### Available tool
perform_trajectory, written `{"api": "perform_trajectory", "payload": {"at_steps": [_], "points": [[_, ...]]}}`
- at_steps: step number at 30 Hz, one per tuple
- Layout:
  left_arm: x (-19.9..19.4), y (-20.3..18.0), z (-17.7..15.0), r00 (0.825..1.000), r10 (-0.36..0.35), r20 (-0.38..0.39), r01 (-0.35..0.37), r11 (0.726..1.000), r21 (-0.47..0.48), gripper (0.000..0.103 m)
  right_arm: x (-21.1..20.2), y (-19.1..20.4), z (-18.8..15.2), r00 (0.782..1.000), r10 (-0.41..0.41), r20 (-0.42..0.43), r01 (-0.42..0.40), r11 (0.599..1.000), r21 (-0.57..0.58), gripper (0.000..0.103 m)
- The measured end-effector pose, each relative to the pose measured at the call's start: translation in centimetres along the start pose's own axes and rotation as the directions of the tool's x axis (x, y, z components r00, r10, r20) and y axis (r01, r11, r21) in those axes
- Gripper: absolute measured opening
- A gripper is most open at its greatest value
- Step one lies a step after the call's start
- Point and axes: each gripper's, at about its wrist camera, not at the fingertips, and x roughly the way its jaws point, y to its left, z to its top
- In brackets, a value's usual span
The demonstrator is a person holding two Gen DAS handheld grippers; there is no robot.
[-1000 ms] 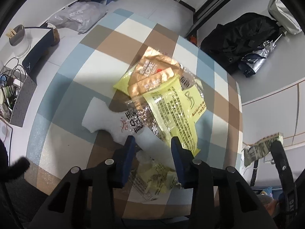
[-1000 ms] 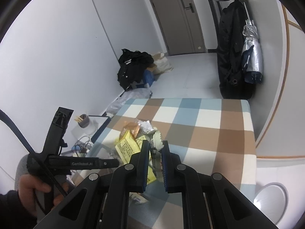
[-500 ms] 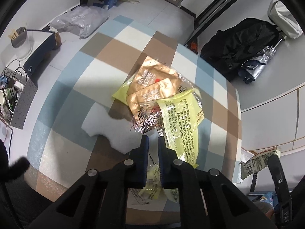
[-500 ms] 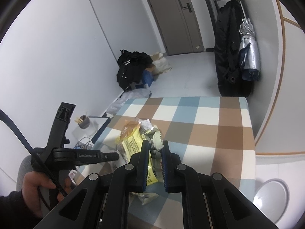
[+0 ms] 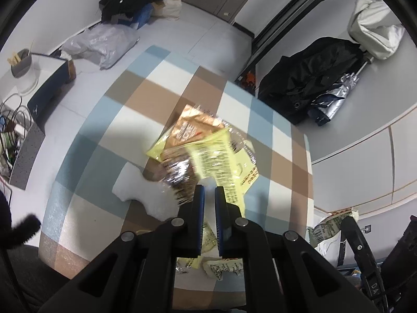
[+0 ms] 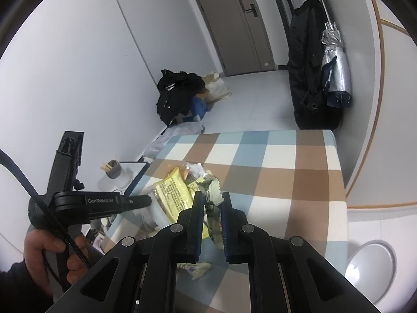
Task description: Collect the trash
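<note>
A heap of wrappers lies mid-table on the checked cloth point(image 5: 86, 161): a copper wrapper point(image 5: 192, 127), a yellow printed wrapper point(image 5: 219, 156) and crinkled silver foil point(image 5: 177, 172). My left gripper point(image 5: 208, 191) is shut on the end of a white tissue point(image 5: 146, 195), with the wrappers bunched against its tips. From the right wrist view it point(image 6: 148, 200) reaches in from the left over the heap. My right gripper point(image 6: 211, 198) is shut on a pale green wrapper point(image 6: 213, 186) with a zigzag edge, held above the table. Small wrappers point(image 5: 221, 268) lie near the front edge.
A black coat point(image 6: 307, 73) and a silver umbrella point(image 6: 336, 62) hang at the right wall. Black clothes and bags point(image 6: 179, 91) sit on the floor by the door. A low side table with a cup point(image 5: 22, 65) stands left. A round grey lid point(image 6: 370, 263) is lower right.
The left gripper's jaws have closed on the white tissue, and the yellow and foil wrappers have shifted with it. The right gripper has kept still with its wrapper.
</note>
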Motion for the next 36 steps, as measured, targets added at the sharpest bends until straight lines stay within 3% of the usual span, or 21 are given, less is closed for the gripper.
{"api": "perform_trajectory", "payload": {"at_steps": [13, 24, 32, 36], "points": [[-1.3, -2.7, 0.3, 0.998, -0.036, 0.051, 0.030, 0.992, 0.125, 0.002, -0.2, -0.4, -0.1, 1.000, -0.010, 0.009, 0.010, 1.000, 0.015, 0.012], [-3.0, -6.3, 0.2, 0.995, -0.079, 0.065, 0.059, 0.964, 0.259, 0.002, -1.5, -0.7, 0.7, 0.999, -0.013, 0.052, 0.011, 0.999, 0.041, 0.012], [-4.4, -9.8, 0.6, 0.990, -0.124, 0.070, 0.095, 0.943, 0.318, 0.002, -6.8, -1.9, 4.2, 0.984, -0.020, 0.177, 0.009, 0.998, 0.060, 0.011], [-5.0, -13.2, 0.4, 0.983, -0.173, 0.058, 0.140, 0.917, 0.373, 0.002, -10.4, -2.3, 5.7, 0.970, -0.043, 0.240, 0.039, 0.999, 0.022, 0.011]]}}
